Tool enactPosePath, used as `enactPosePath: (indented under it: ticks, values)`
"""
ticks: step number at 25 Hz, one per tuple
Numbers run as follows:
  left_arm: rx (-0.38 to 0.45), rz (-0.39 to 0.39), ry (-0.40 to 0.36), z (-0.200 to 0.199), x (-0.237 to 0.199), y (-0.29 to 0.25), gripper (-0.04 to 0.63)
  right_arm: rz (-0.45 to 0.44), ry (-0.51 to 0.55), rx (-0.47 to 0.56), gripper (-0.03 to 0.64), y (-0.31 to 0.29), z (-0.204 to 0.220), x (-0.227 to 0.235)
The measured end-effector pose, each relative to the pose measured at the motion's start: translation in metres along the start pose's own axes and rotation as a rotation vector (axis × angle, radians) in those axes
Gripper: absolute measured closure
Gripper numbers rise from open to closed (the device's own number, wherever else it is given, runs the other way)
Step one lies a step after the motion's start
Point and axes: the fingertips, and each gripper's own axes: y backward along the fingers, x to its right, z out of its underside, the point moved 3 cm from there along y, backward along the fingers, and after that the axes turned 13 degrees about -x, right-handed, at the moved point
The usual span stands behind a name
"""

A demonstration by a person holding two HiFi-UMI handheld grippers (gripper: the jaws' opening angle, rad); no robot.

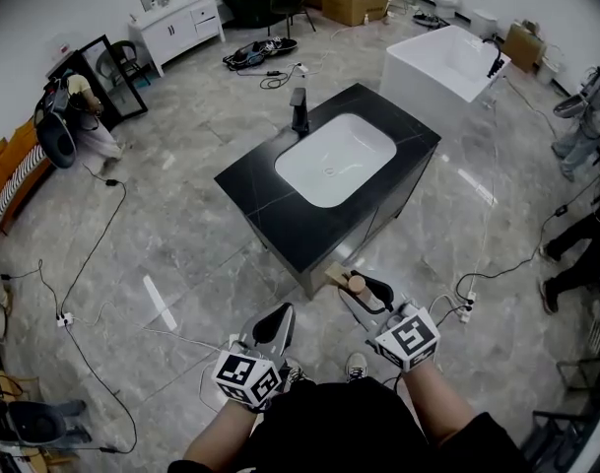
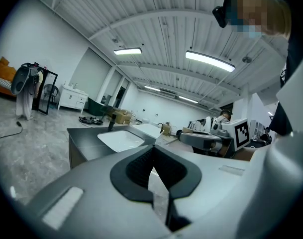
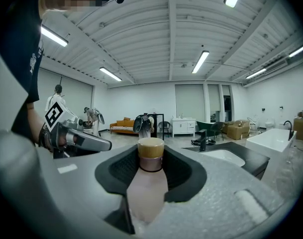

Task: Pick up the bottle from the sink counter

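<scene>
My right gripper [image 1: 364, 289] is shut on a pale pink bottle [image 3: 147, 185] with a tan cap [image 3: 151, 147]. The bottle stands between the black pads and points away from the camera. It is held in the air in front of the near corner of the black sink counter [image 1: 270, 215], off its top. The counter carries a white basin [image 1: 334, 161] and a black faucet [image 1: 299, 109]. My left gripper [image 1: 276, 315] hangs lower left of the right one, its jaws together with nothing in them. The left gripper view shows the closed pads [image 2: 141, 166], with the counter [image 2: 86, 136] beyond them.
A white bathtub [image 1: 447, 62] stands behind the counter at the right. Cables [image 1: 93, 254] trail over the grey tiled floor on the left and near my feet. A white cabinet [image 1: 176, 23] is at the back left. People stand at the right edge [image 1: 585, 235].
</scene>
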Motion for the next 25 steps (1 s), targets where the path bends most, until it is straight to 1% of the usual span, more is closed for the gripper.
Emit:
enactPosePath:
  ticks: [4, 11, 15, 25]
  values:
    - [0.002, -0.009, -0.008, 0.003, 0.021, -0.009, 0.592, -0.017, 0.006, 0.024, 0.482, 0.019, 0.004, 0.011]
    - [0.004, -0.031, 0.002, 0.009, 0.050, -0.021, 0.592, -0.028, 0.006, -0.009, 0.482, 0.050, 0.020, 0.023]
    - [0.006, -0.039, 0.008, 0.016, 0.061, -0.030, 0.592, -0.054, -0.004, -0.012, 0.482, 0.061, 0.036, 0.027]
    - [0.007, -0.035, 0.014, 0.019, 0.085, -0.056, 0.592, -0.055, -0.010, -0.014, 0.480, 0.082, 0.048, 0.049]
